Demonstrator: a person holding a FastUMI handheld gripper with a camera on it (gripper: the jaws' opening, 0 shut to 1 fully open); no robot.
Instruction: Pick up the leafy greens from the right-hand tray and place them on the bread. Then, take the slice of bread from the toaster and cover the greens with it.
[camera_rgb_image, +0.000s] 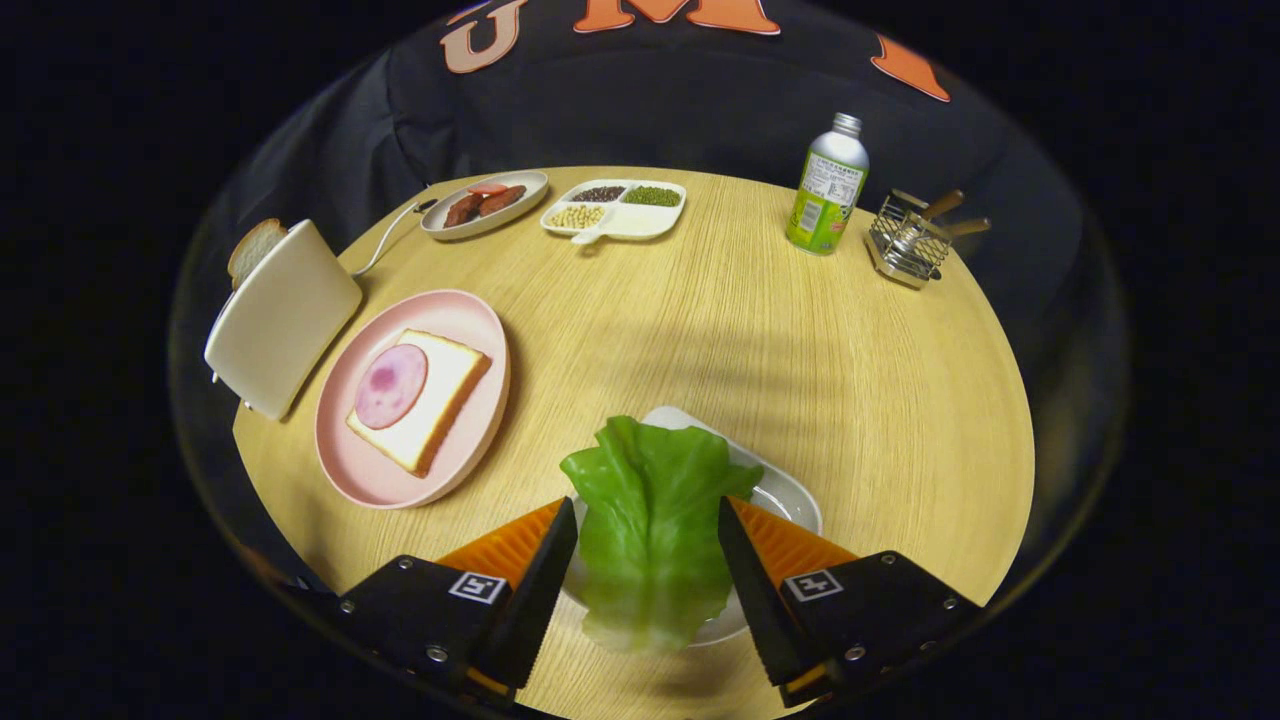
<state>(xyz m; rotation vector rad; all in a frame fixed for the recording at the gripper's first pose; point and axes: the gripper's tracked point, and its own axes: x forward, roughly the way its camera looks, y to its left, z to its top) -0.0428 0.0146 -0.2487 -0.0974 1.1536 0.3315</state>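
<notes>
1. The leafy greens (650, 530) sit right between the fingers (545, 570), one finger along each side of the leaf. Looks like both are touching its edges, but I honestly can't tell if they're actually squeezing it or just flanking it.
2. Under the leaf there's a white tray (785, 495), its rim poking out beyond the fingers on the right side. Whether the leaf is lifted off it or resting on it, can't say.
3. Ahead and off to the left of the fingers: a pink plate (350, 470) with a slice of bread (440, 400) lying flat on it, and a round slice of ham (390, 385) on top of the bread.
4. Just left of the plate is a cream toaster (285, 320), with another bread slice (255, 245) sticking up out of it.
5. Way beyond the fingers, at the far side of the wooden counter (700, 330): an oval dish of sausage pieces (485, 203) and beside it a divided tray of beans (615, 208).
6. Far right: a bottle with a green label (828, 185) standing upright, and near it a wire basket (908, 245) with wooden handles poking out.
</notes>
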